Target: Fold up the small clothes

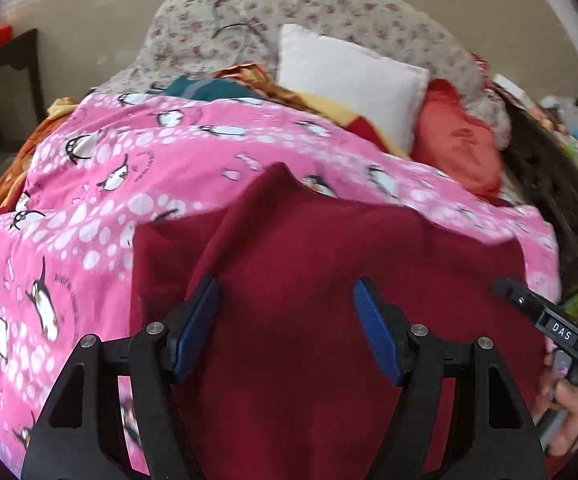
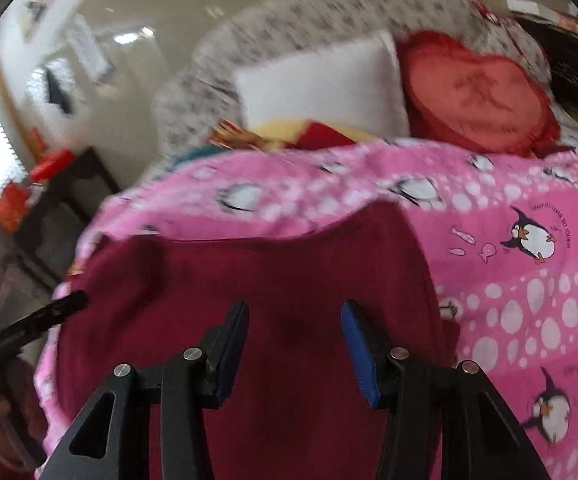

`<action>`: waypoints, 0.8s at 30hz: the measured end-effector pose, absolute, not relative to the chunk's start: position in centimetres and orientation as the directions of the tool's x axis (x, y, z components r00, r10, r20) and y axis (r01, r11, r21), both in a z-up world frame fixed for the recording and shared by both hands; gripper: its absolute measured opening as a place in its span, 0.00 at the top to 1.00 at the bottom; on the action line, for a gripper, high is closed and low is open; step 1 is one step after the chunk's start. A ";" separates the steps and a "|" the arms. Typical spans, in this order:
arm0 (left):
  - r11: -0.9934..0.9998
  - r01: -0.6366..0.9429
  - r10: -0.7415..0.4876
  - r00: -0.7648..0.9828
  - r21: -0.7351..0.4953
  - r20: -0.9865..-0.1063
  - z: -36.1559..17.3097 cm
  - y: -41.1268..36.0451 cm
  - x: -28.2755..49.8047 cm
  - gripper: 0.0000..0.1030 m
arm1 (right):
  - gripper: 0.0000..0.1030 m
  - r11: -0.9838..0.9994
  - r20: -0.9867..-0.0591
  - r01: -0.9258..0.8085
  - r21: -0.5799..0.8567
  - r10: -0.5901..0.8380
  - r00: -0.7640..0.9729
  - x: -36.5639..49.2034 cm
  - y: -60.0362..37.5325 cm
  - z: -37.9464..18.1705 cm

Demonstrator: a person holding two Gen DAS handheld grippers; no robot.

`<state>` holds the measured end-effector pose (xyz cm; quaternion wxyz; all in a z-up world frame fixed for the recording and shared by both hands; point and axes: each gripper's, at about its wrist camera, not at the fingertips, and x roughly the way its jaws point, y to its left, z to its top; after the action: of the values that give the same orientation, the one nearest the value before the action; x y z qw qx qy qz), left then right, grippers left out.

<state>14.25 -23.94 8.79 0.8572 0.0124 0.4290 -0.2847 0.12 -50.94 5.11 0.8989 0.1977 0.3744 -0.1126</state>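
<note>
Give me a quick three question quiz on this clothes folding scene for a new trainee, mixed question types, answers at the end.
1. True or false: the left hand-held gripper is clamped shut on the maroon garment.
2. Multiple choice: what does the maroon garment lie on? A) a bare wooden table B) a pink penguin-print blanket C) a white pillow
3. Fill in: behind the blanket, beside the white pillow, sits a red cushion shaped like a ____.

Key:
1. False; its jaws stand apart above the cloth, as do those of the right hand-held gripper.
2. B
3. heart
</note>
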 end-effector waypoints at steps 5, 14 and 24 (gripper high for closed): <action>0.855 0.487 -0.443 0.508 -0.178 -0.739 7.8 -24.5 15.7 0.32 | 0.55 0.875 -0.803 0.386 0.291 0.005 0.596 2.9 -53.2 2.4; 0.845 0.517 -0.458 0.563 -0.139 -0.689 10.3 -20.8 10.1 0.32 | 0.55 0.921 -0.695 0.302 0.244 -0.051 0.717 -5.8 -49.4 8.0; 0.827 0.391 -0.549 0.415 -0.403 -0.725 4.2 -15.0 11.0 0.32 | 0.51 0.928 -0.707 0.305 0.212 -0.070 0.703 -9.5 -47.5 5.3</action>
<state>11.01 -15.00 4.16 0.8369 -0.0857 0.4619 -0.2810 -9.53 -47.52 5.26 0.9091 0.1588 0.3711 -0.1032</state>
